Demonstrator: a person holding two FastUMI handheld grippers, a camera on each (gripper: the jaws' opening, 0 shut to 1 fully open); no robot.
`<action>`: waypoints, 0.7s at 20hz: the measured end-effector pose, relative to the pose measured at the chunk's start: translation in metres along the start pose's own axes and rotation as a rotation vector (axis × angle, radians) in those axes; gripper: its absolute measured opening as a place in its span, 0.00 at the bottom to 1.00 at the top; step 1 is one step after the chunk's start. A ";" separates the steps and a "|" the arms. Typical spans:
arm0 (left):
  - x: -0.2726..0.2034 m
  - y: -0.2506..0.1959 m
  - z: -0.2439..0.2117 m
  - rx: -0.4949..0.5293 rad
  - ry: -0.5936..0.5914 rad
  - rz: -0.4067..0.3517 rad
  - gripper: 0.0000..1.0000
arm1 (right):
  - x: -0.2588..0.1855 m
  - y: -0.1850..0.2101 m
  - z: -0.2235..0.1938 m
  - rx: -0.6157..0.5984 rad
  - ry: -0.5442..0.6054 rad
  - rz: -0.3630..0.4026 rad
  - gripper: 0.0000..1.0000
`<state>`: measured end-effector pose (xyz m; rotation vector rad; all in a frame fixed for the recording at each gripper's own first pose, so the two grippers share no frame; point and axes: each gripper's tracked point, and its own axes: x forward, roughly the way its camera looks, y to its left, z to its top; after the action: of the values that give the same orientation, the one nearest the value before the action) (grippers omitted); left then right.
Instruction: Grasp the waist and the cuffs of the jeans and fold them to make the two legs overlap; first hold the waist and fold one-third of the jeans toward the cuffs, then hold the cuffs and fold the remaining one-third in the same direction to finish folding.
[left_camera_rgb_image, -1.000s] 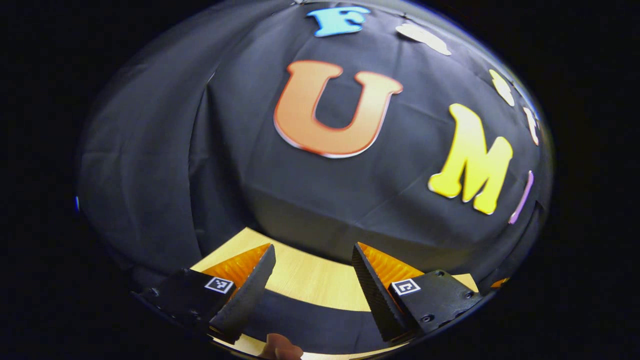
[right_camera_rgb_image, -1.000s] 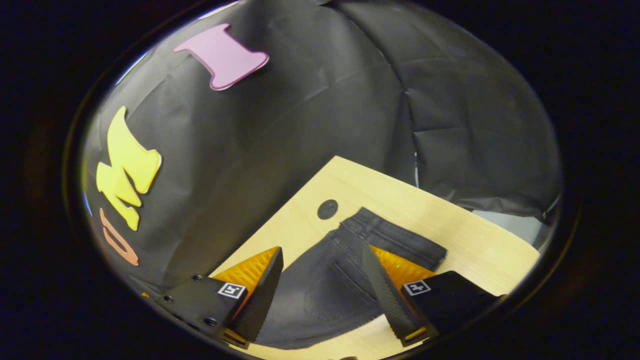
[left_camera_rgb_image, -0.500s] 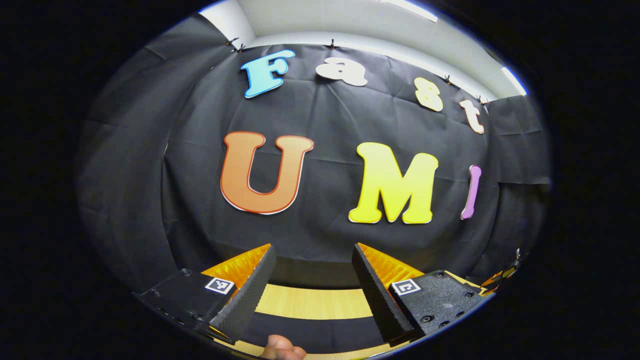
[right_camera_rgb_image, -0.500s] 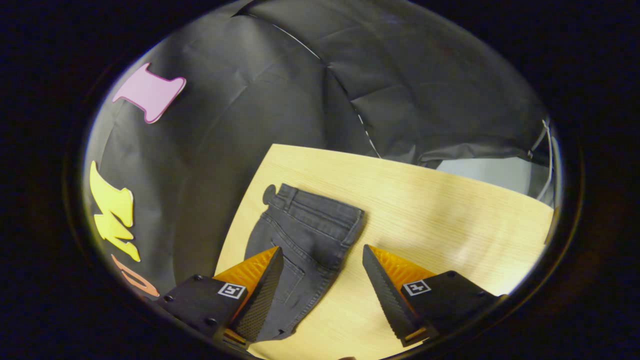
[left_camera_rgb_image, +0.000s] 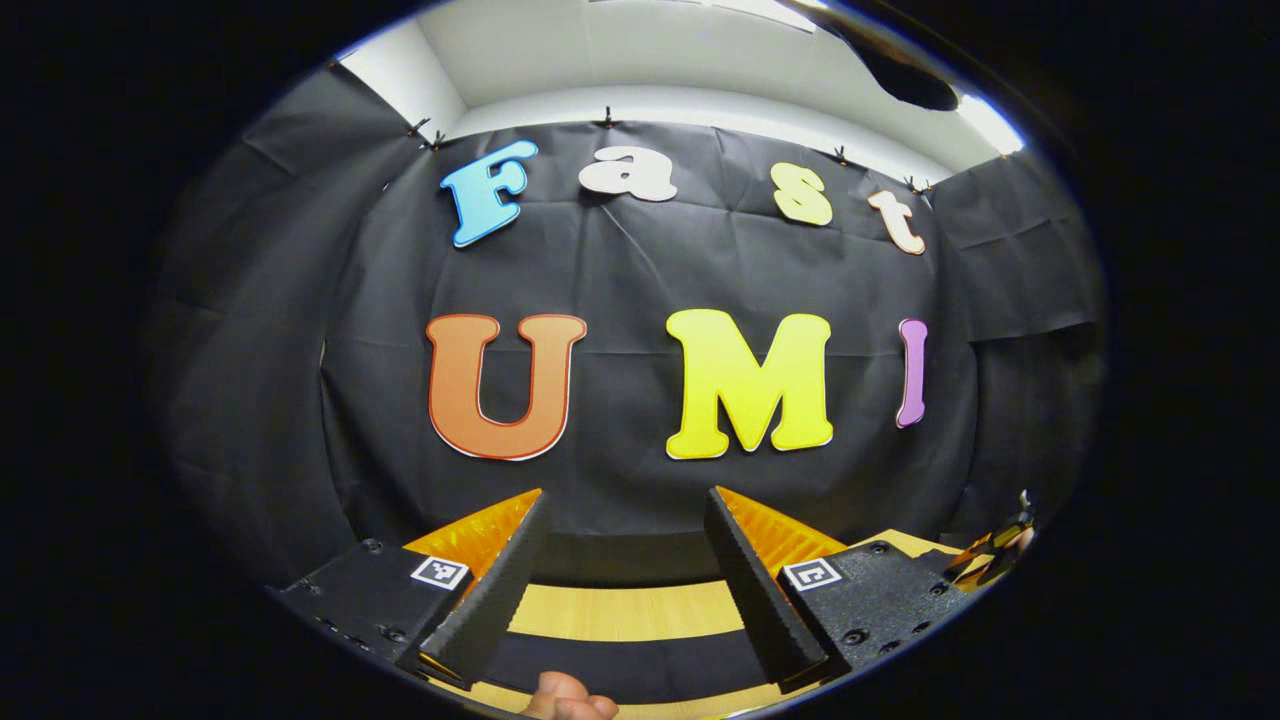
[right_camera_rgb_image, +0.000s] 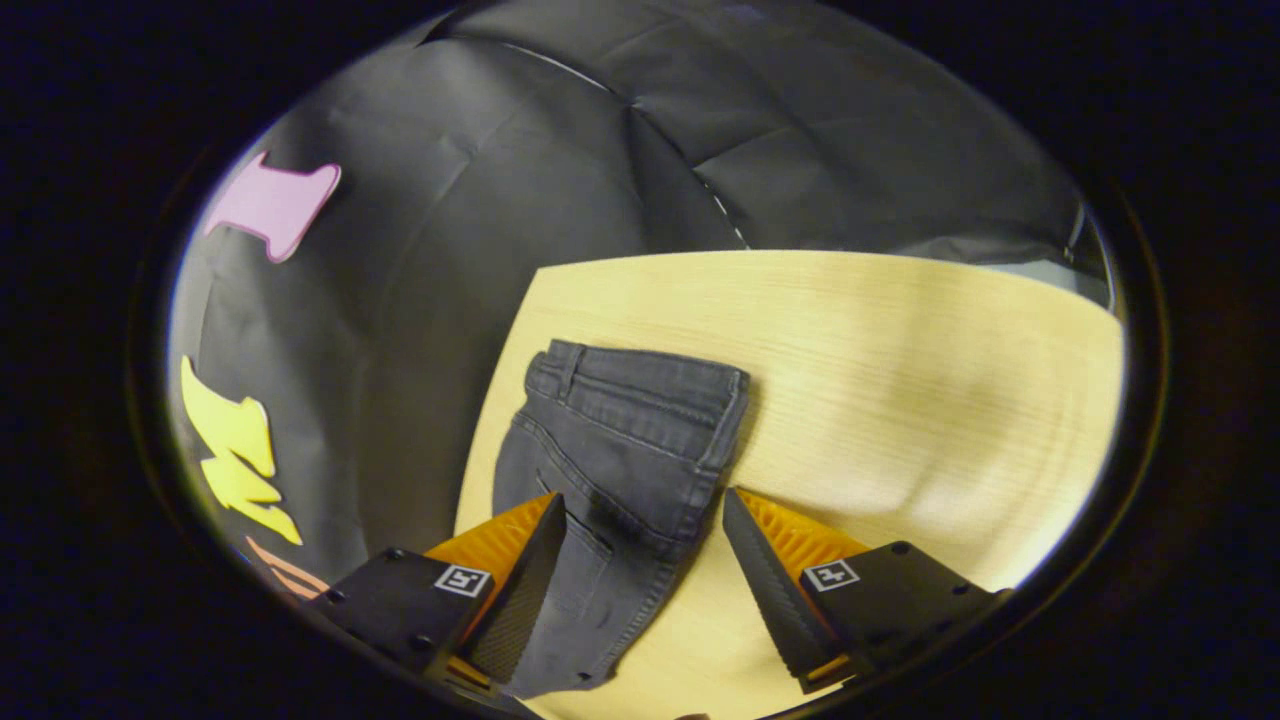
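Note:
In the right gripper view, dark grey jeans (right_camera_rgb_image: 630, 440) lie flat on a light wooden table (right_camera_rgb_image: 900, 380), the waistband at the far end and a back pocket near my fingers. My right gripper (right_camera_rgb_image: 642, 520) hangs open above the seat of the jeans, touching nothing. The waistband's right corner lies just beyond its right finger (right_camera_rgb_image: 765, 580). In the left gripper view my left gripper (left_camera_rgb_image: 626, 520) is open and points level at the booth wall. A dark band of the jeans (left_camera_rgb_image: 620, 662) crosses the table (left_camera_rgb_image: 630, 612) below its fingers.
Black cloth walls close the table's far and left sides in the right gripper view. Bare wood stretches right of the jeans (right_camera_rgb_image: 950, 450). A person's fingertip (left_camera_rgb_image: 565, 695) shows at the bottom of the left gripper view.
The left gripper has tilted up from the table to face the wall squarely. The right gripper has swung round, so the waistband now lies between its fingers. Both stayed open.

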<state>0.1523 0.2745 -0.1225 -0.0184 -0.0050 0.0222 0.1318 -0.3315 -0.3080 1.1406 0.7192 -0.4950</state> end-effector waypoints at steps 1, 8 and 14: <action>0.001 0.001 0.000 -0.013 0.008 0.004 0.98 | 0.009 0.001 -0.004 0.005 0.008 0.003 0.92; 0.001 0.000 -0.003 -0.069 0.029 0.036 0.98 | 0.021 -0.010 -0.007 0.002 0.009 0.002 0.04; -0.003 0.005 -0.004 -0.079 0.037 0.056 0.98 | 0.003 0.004 -0.001 -0.208 -0.074 -0.018 0.04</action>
<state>0.1496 0.2791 -0.1267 -0.0976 0.0318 0.0772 0.1358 -0.3291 -0.3078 0.9179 0.7003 -0.4642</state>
